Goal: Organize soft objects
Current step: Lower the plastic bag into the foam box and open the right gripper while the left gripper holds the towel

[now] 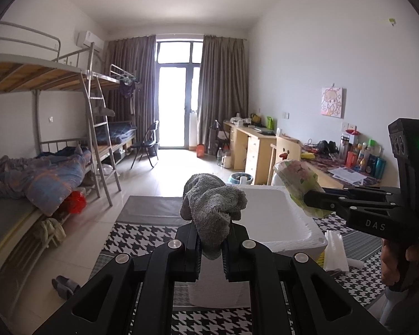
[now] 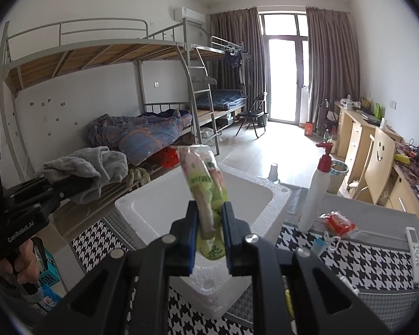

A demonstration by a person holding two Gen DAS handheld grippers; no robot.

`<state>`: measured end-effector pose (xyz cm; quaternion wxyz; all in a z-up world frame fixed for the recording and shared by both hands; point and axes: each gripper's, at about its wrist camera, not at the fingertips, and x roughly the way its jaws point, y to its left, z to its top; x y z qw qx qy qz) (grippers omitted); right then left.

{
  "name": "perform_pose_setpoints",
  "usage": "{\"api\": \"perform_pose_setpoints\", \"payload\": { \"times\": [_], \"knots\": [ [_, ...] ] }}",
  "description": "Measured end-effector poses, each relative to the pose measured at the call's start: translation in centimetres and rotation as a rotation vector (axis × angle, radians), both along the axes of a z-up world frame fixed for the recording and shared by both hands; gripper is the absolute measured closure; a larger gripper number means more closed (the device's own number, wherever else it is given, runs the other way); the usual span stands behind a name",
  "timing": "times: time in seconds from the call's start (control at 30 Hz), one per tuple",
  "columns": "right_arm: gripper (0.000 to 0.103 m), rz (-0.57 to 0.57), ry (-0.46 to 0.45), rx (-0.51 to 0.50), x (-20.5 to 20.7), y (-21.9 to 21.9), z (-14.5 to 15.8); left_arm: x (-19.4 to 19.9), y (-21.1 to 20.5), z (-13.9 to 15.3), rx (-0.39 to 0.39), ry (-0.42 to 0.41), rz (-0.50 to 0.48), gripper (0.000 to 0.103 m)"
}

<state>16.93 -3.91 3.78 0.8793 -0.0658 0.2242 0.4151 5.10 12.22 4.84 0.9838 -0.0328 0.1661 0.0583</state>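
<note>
- Terry cloth, grey and nubbly, is bunched into a loose wad: the grey towel (image 1: 213, 203) is pinched between the narrowed black jaws of the left gripper (image 1: 211, 254), with a limp tail drooping down between the pads.
- In the right wrist view the same towel (image 2: 89, 167) flops in soft folds over that gripper's (image 2: 69, 187) flat black fingers.
- The right gripper (image 2: 209, 240) is clamped on a soft tissue pack (image 2: 206, 184), a crinkly, glossy plastic wrapper printed in pink and green, standing tilted above the jaws.
- From the left wrist camera the pack (image 1: 299, 184) juts up and left out of the right gripper (image 1: 315, 201).
- Both items hang over a white foam box (image 1: 299, 234), rectangular, thick-walled, with a grainy beaded rim (image 2: 276, 192) and a smooth hollow inside.
- The box sits on a houndstooth mat (image 2: 363, 259), black and white, flat-woven.
- Just beside the box stand a smooth white pump bottle (image 2: 315, 192) with a red pump and a crumpled red packet (image 2: 339, 223); a slim white remote (image 2: 414, 254) lies well apart, near the mat's right edge.
</note>
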Motion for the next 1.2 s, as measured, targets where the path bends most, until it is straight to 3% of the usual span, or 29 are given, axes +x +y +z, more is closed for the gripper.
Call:
{"api": "perform_pose_setpoints", "payload": {
  "times": [0.37, 0.5, 0.57, 0.63, 0.7, 1.2],
  "knots": [
    [0.083, -0.006, 0.031, -0.021, 1.3, 1.3, -0.6, 0.2, 0.9, -0.2, -0.009, 0.003, 0.003, 0.091],
    [0.078, -0.002, 0.035, -0.033, 1.7, 1.8, -0.7, 0.2, 1.3, -0.1, -0.009, -0.002, 0.007, 0.091],
    [0.069, -0.005, 0.037, -0.035, 1.8, 1.9, -0.9, 0.2, 1.3, -0.2, -0.009, -0.003, 0.01, 0.091],
    [0.038, -0.008, 0.038, -0.025, 1.9, 1.8, -0.9, 0.3, 1.4, -0.3, -0.008, 0.0, 0.008, 0.091],
    [0.02, -0.006, 0.026, 0.001, 1.6, 1.6, -0.7, 0.4, 1.7, -0.4, -0.013, 0.005, 0.009, 0.091],
    [0.019, 0.007, -0.01, 0.007, 0.8, 1.3, 0.0, 0.6, 1.7, -0.3, -0.018, 0.004, 0.006, 0.091]
  ]
}}
